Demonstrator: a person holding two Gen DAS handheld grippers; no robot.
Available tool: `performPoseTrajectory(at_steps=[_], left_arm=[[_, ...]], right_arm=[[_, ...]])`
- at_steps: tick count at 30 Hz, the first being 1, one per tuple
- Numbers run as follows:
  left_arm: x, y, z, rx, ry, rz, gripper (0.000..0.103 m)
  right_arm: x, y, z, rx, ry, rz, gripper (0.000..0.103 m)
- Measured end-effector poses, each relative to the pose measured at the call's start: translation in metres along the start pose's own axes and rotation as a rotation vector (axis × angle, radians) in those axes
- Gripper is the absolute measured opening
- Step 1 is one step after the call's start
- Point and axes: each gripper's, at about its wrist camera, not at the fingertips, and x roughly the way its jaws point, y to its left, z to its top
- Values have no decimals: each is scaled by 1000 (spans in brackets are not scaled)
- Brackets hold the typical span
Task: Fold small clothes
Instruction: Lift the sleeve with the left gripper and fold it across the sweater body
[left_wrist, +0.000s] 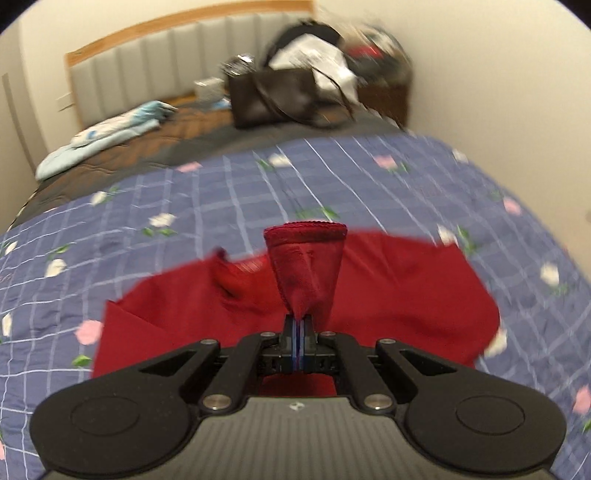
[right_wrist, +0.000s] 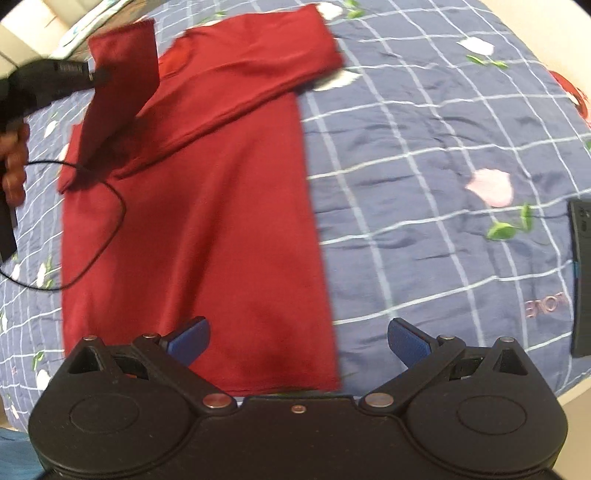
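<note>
Left hand-held gripper (left_wrist: 298, 323) pinching lifted sleeve (left_wrist: 304, 258) of red shirt (right_wrist: 207, 221), cuff pointing headboardward.

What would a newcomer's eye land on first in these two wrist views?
The dark red long-sleeved shirt spread flat on the blue checked floral bedspread dominates both views. Next comes its lifted sleeve, pinched in the shut left gripper, while the right gripper hangs open over the shirt's near hem. Behind, a dark handbag sits by the headboard.

Left wrist view faces the headboard (left_wrist: 155, 62); right looks down; both share the red shirt (right_wrist: 207, 221).
</note>
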Motion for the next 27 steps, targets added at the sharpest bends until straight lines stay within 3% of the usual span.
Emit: performPoseTrajectory(at_steps=[6,14,19,21,24,27], left_arm=[[19,-31,-24,78,77,-6,0],[33,-26,-33,88,174,-58,1],[32,-29,-37,74,204,-109,16],[30,-31,-38,70,207,-128,34],[23,-32,-40,46,215,-152,50],[12,-26,-46,1,223,-129,72]], right_arm=[[7,-23,9,20,19,-4,102],[14,-29,13,-11,44,8,102],[15,-30,14,-24,45,9,102],[15,-30,15,-27,45,10,102],[16,-29,14,-34,47,11,102],[18,-28,15,-41,54,19,102]])
